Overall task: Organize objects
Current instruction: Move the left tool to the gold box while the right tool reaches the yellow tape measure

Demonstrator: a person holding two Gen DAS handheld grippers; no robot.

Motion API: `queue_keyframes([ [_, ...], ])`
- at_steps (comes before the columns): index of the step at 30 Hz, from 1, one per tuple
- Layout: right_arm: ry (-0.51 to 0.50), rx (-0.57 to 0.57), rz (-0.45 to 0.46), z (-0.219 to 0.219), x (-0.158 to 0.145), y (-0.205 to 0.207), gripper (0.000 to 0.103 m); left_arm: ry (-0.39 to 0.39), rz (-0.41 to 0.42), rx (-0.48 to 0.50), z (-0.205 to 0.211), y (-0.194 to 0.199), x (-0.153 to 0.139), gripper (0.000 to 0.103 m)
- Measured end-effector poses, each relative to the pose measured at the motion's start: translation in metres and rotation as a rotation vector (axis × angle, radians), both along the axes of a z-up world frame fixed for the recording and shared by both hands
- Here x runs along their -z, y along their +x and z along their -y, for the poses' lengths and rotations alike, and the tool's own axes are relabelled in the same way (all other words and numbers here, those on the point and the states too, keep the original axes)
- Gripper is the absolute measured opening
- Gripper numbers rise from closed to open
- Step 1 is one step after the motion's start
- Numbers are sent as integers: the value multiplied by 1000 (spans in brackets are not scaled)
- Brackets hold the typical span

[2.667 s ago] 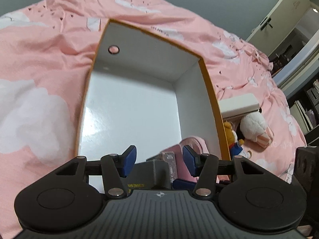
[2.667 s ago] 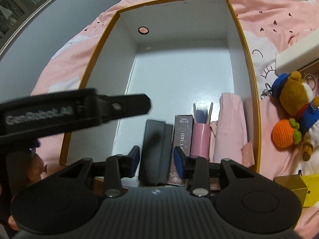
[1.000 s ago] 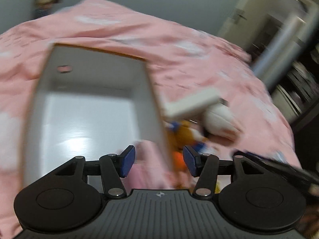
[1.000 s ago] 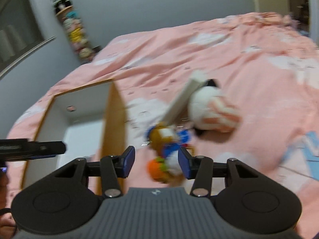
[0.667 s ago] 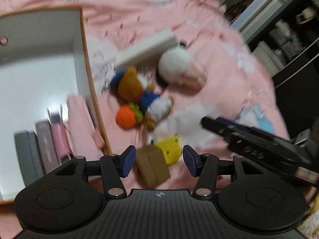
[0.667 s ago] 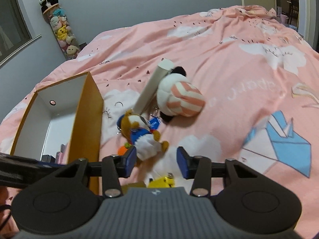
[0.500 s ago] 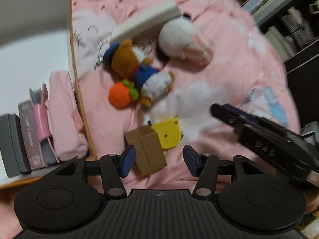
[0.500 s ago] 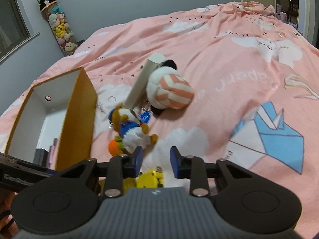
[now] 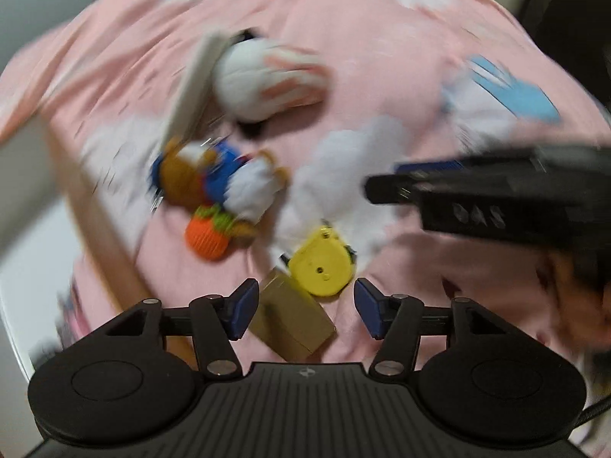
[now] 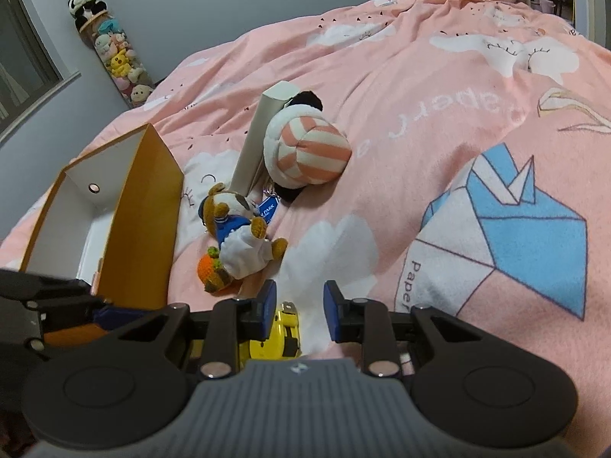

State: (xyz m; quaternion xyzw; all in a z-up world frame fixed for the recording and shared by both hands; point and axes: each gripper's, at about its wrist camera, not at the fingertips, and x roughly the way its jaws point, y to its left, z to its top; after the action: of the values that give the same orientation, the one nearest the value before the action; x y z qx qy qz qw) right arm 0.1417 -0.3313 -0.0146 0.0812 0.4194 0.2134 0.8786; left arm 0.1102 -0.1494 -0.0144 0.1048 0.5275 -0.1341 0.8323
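On the pink bedspread lie a small tan box (image 9: 292,318), a yellow toy (image 9: 320,263), a bear plush in blue (image 9: 214,183) with an orange knitted ball (image 9: 206,238), a striped round plush (image 9: 263,80) and a long white box (image 9: 191,95). My left gripper (image 9: 301,309) is open, its jaws on either side of the tan box, just above it. My right gripper (image 10: 298,307) is open and empty, above the yellow toy (image 10: 275,337). The bear plush (image 10: 238,234) and the striped plush (image 10: 307,150) lie beyond it.
An orange-edged white storage box (image 10: 141,210) stands to the left, its wall also in the left wrist view (image 9: 99,229). The right gripper's body (image 9: 496,198) crosses the right side of the left wrist view. A tall tube of plush toys (image 10: 114,57) stands by the wall.
Both grippers left the storage box and swung right over the loose toys. The left gripper has dropped toward the tan box. The right gripper's jaws have narrowed a little.
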Motion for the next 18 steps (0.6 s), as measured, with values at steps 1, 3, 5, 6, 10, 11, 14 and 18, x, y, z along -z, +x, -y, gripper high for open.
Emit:
queue_keyframes([
  [1,5,0,-1,1,0,0,27,21,-1,57,3,2,2,72],
  [3,6,0,1,2,1,0,27,53,-11,170,8,7,9,73],
  [5,8,2,2,2,2,0,27,91,-30,257,13,11,18,73],
  [6,12,3,1,3,2,0,27,107,-30,294,16,12,20,73],
  [10,27,8,-7,6,4,2,27,166,-60,409,24,15,35,71],
  [11,28,8,-9,6,4,2,27,182,-77,419,24,16,38,70],
  [14,28,2,-15,6,6,4,27,234,-123,447,24,16,46,62],
  [18,28,-3,-22,6,7,5,27,291,-193,438,16,15,52,60],
])
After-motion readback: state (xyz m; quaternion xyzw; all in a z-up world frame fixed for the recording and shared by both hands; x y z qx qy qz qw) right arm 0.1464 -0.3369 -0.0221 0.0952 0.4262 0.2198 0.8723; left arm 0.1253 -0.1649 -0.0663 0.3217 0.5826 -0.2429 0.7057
